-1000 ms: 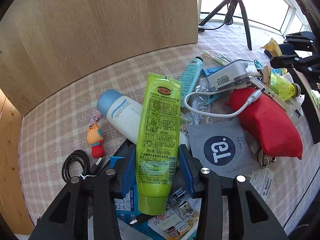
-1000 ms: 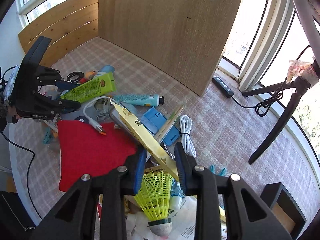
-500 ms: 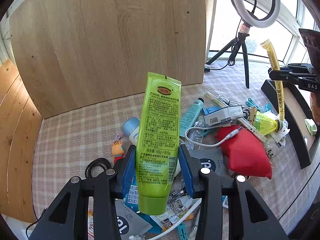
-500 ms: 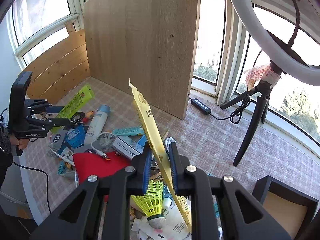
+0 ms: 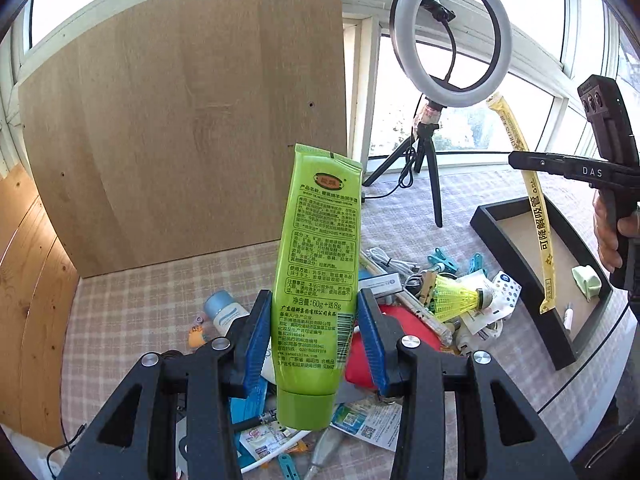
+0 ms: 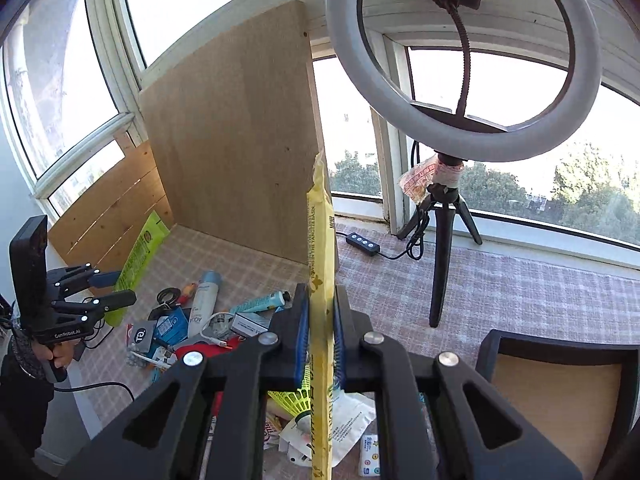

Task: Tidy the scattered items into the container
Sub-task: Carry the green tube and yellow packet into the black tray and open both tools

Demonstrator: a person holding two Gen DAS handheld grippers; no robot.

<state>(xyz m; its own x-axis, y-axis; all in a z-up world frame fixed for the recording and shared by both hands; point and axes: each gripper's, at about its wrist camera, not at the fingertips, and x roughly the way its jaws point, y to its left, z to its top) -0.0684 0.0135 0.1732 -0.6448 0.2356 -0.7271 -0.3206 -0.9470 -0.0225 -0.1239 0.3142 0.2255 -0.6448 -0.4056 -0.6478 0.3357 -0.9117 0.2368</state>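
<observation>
Lime-green tube (image 5: pixel 316 280) with dense print, long yellow sachet (image 6: pixel 320 280)

Left gripper (image 5: pixel 316 344) clamping green tube (image 5: pixel 318 276), cap downward, at frame centre.
Right gripper (image 5: pixel 560 168) holding yellow sachet (image 5: pixel 538 216) hanging over black tray (image 5: pixel 516 252) at right.

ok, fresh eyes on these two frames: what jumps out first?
The bright green hand cream tube, held upright and clear of the pile between the left gripper's blue pads, fills the middle of the left view. In the right view, the right gripper pinches a long yellow sachet edge-on. The white ring light on its tripod looms behind, with the black tray to the right of the clutter.
</observation>
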